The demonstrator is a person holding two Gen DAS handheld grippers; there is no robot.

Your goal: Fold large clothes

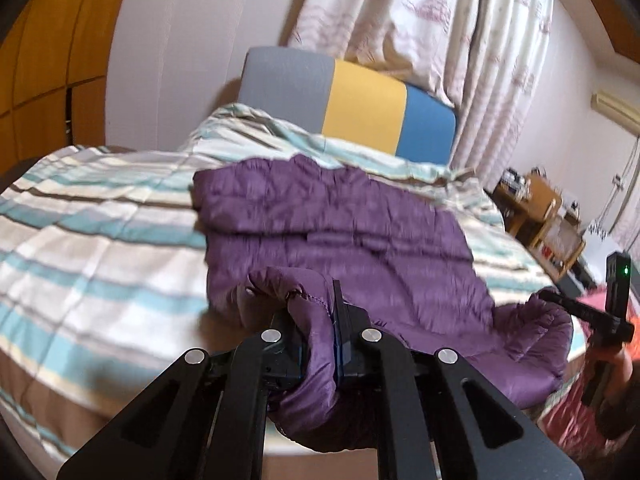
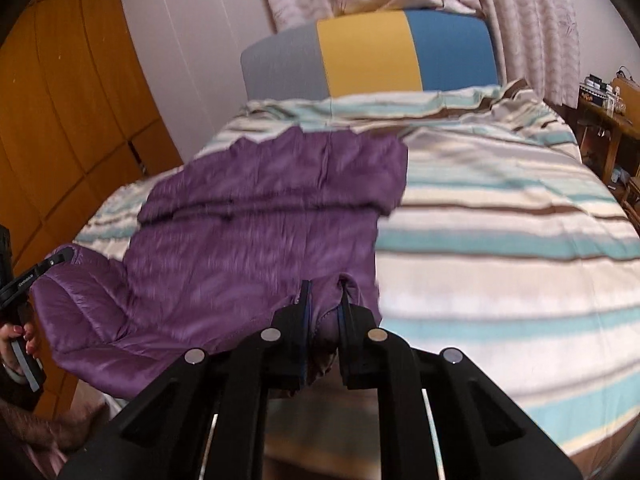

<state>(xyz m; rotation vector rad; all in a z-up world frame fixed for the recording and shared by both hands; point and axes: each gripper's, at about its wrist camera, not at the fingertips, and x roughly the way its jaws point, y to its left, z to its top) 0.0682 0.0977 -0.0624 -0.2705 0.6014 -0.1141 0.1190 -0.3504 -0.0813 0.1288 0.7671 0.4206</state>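
A purple quilted jacket (image 1: 328,220) lies spread on the striped bedspread (image 1: 100,216), its near hem lifted off the bed. My left gripper (image 1: 316,312) is shut on one bunched corner of that hem. In the right wrist view the same jacket (image 2: 260,208) stretches away from me, and my right gripper (image 2: 324,300) is shut on the hem's other corner. Each gripper shows at the edge of the other's view: the right gripper (image 1: 560,300) at the far right, the left gripper (image 2: 60,260) at the far left, held by a hand (image 2: 16,340).
The bed's headboard (image 1: 360,104) has grey, yellow and blue panels, with patterned curtains (image 1: 440,20) behind it. A wooden wardrobe (image 2: 60,100) stands to the left of the bed. A wooden side table (image 1: 536,208) with small items stands to the right.
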